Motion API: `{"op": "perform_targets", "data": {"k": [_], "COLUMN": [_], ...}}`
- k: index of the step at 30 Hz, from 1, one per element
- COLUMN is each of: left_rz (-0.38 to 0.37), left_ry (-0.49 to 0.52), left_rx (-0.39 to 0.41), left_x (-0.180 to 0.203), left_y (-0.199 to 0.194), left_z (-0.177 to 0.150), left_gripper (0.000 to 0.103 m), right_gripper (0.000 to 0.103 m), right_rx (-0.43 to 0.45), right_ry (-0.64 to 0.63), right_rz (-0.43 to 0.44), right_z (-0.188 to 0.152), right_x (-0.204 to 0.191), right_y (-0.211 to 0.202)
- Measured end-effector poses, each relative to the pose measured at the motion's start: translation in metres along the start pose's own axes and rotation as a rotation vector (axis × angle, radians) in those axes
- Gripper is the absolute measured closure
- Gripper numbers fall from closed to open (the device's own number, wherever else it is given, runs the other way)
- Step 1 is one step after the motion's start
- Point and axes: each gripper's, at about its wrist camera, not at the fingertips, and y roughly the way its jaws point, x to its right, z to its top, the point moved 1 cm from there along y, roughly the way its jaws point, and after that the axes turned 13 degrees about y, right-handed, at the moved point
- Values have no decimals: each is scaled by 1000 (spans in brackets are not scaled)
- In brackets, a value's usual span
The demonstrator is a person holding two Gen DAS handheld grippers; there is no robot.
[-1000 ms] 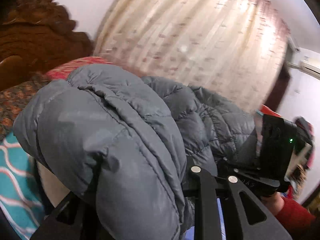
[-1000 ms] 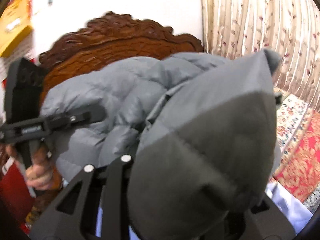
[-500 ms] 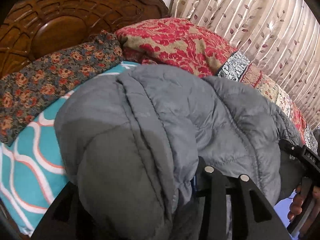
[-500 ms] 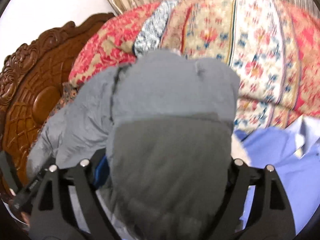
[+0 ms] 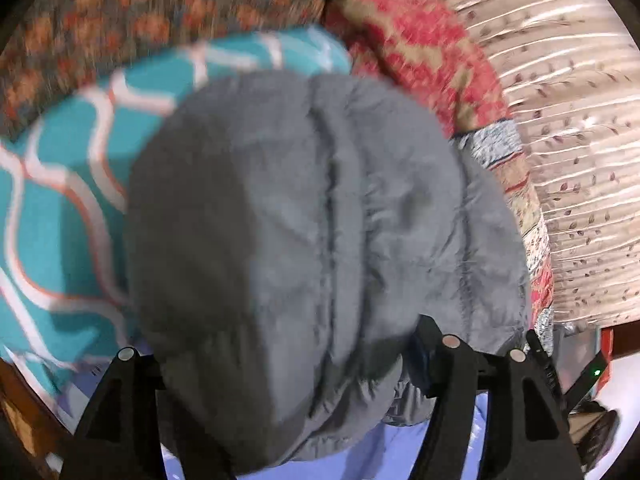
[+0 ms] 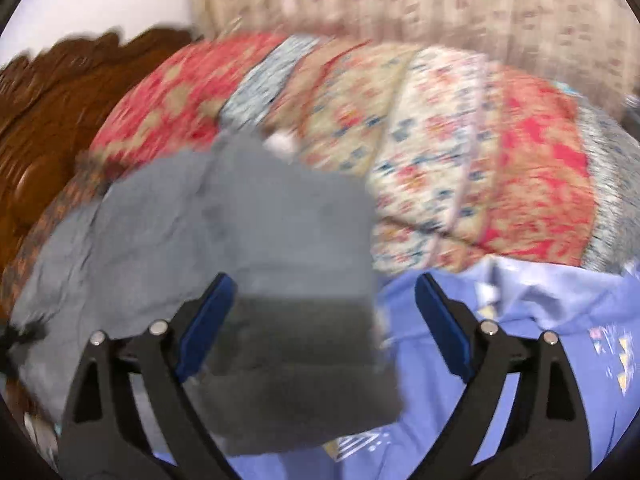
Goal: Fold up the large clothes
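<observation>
Pillows come first on the left in the left camera. There is one teal pillow with white and orange wavy lines (image 5: 60, 200), and one dark flowery pillow (image 5: 120, 8) behind it. In the middle is one big grey puffy jacket (image 5: 300, 220). It fills the space between the two black fingers (image 5: 120, 408) of the left gripper (image 5: 280, 360). The fingers stand far apart and the jacket bulges up over them and hides their tips, so I cannot tell if they are squeezing it or not. To the right is one red and tan patterned blanket (image 5: 420, 60), and past it one cream curtain with little leaves (image 5: 580, 160). The picture is blurry.

In the right camera, one brown carved wooden headboard (image 6: 52, 120) is at the far left. Next comes the same grey jacket (image 6: 240, 240), lying on the bed. The right gripper (image 6: 324, 312) has two fingers (image 6: 208, 320) with blue pads, spread wide and holding nothing. The jacket touches the left pad and covers most of the gap. It stops short of the right pad. Behind is the patterned blanket (image 6: 460, 160). At the right, one light blue cloth with tiny shapes (image 6: 520, 360) lies under the jacket's edge.
</observation>
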Motion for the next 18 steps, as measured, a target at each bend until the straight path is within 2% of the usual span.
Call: {"op": "perform_targets", "data": {"k": [2,3,4,6,8,11,13,15,18], "left_rz": [8,4,2,-5,11,39,61,83,119], "left_ry": [42,59,69,99,124,169,202,226,270], "left_rx": [49,75,85,92,98,109,122,125,124], "left_x": [6,9,10,15,20,27,31,30,23], "left_y": [-16,-23,-26,-26,-23,-18,-15,-16,-24], "left_z": [3,5,7,11,14,13,12,9,9], "left_gripper": [18,18,18,18,18,18,18,18,18], "right_gripper": [14,15,16,21,30,31,31,31,30], "right_rx": [-1,43,89,91,16,-93,-153,-204,-242], "right_ry": [49,45,3,-91,-186,-312,-379,-412,-411], "right_rz": [22,19,34,102,214,365,417,439,319], "right_z": [7,9,9,4,-16,-59,-85,-107,-126], "right_x": [7,6,-2,-26,-62,-120,-156,-183,-204], "right_y": [-6,-15,-24,-32,-31,-26,-17,-3,34]}}
